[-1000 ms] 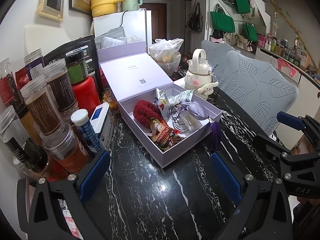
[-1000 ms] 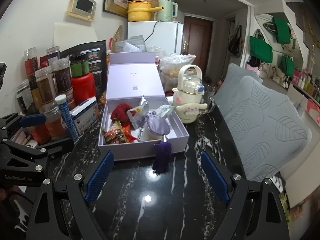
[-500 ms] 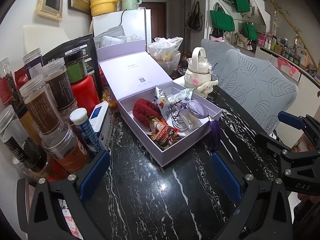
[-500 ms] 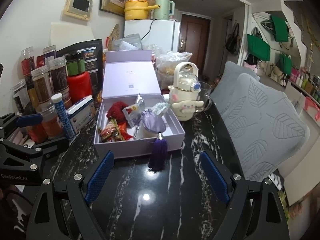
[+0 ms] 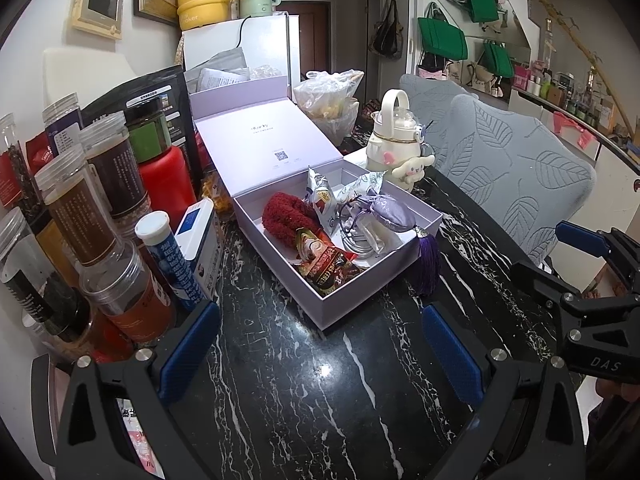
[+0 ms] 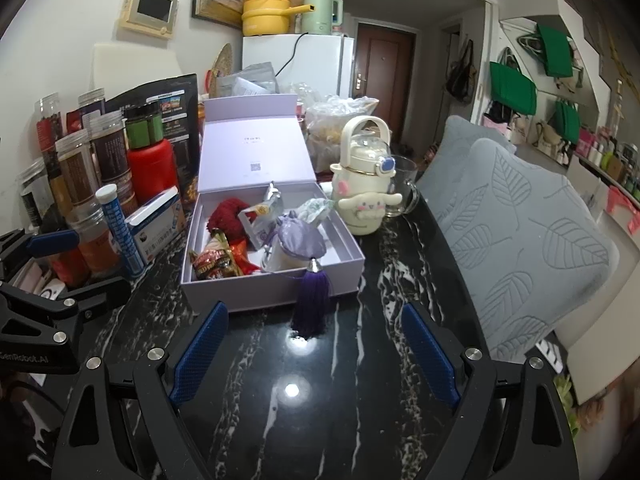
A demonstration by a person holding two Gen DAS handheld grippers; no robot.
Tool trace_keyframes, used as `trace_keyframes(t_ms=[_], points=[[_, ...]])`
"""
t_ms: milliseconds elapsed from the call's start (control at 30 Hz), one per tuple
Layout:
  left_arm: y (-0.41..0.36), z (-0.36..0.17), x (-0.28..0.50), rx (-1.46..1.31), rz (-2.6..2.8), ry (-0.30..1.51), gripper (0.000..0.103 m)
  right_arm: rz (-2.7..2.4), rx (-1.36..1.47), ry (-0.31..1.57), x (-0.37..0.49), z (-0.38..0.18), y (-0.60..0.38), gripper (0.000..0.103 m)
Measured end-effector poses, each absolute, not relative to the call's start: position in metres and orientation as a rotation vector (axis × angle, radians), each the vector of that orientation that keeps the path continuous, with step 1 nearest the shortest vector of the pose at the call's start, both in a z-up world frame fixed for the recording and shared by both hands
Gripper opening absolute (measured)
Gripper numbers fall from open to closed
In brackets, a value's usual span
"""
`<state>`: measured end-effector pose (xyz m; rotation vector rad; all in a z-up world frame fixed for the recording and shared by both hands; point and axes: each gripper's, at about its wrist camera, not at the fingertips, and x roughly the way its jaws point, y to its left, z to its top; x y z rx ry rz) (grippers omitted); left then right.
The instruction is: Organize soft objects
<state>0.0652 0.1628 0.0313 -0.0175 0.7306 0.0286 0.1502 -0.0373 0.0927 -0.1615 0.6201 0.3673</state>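
Hanging over box [image 6: 276, 286] edge: tassel [image 6: 313, 300].

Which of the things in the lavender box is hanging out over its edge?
The purple tassel of the lilac sachet: it drapes over the box's front wall onto the table, while the other contents stay inside.

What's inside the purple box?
The open lilac cardboard box holds a fuzzy red thing, shiny snack packets, a lilac fabric pouch whose purple tassel hangs outside. Whatever lies beneath them is hidden.
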Motion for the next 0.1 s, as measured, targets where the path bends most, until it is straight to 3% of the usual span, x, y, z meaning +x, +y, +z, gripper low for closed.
trace_keyframes(t_ms=[100], points=[[0.162, 0.0314, 0.0653, -0.011, 0.025, 0.728, 0.103, 0.366, -0.164, 0.623, 0.1503, 0.0921, -0.0372, 0.089]])
